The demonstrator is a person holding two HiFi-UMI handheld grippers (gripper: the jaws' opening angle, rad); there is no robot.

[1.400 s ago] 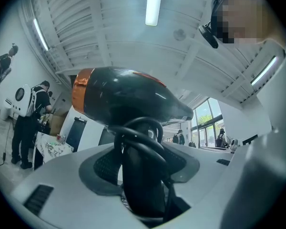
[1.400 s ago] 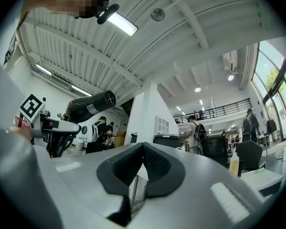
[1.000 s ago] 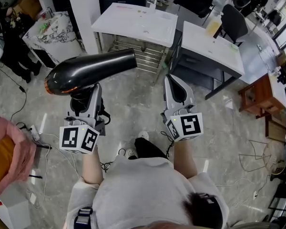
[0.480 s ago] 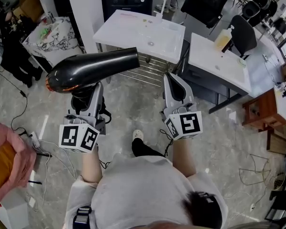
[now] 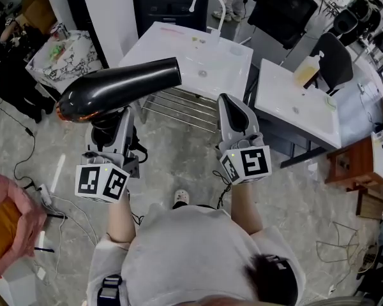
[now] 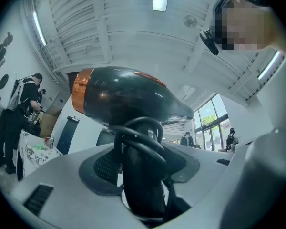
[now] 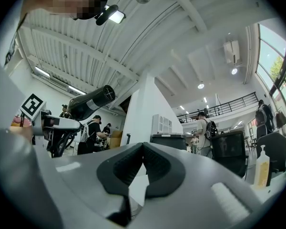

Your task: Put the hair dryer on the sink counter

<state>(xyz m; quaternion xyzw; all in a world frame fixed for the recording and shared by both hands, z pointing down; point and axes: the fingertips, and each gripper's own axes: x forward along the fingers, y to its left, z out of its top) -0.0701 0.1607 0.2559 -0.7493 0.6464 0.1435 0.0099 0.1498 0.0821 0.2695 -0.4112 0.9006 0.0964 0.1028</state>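
Observation:
A black hair dryer [image 5: 115, 88] with an orange rear ring lies level over my left gripper [image 5: 112, 132], nozzle pointing right. In the left gripper view the jaws are closed on its handle [image 6: 140, 175], with the black cord looped round it and the body [image 6: 128, 99] above. My right gripper [image 5: 228, 101] is held beside it, shut and with nothing in it; its pads [image 7: 133, 163] meet at the tips. From there the dryer [image 7: 88, 101] shows at the left. The white sink counter [image 5: 179, 50] with its curved faucet [image 5: 207, 2] stands just ahead of both grippers.
A metal rack [image 5: 185, 104] sits under the sink. To the right are a second white table [image 5: 293, 104] with a soap bottle [image 5: 306, 69] and a black chair [image 5: 335, 56]. A cloth-covered table [image 5: 64, 53] and people stand at left. Cables and a pink bag [image 5: 6, 209] lie on the floor.
The sink counter has come nearer and more fully into view as the person walks toward it. Both grippers keep their pose, and the dryer stays in the left one.

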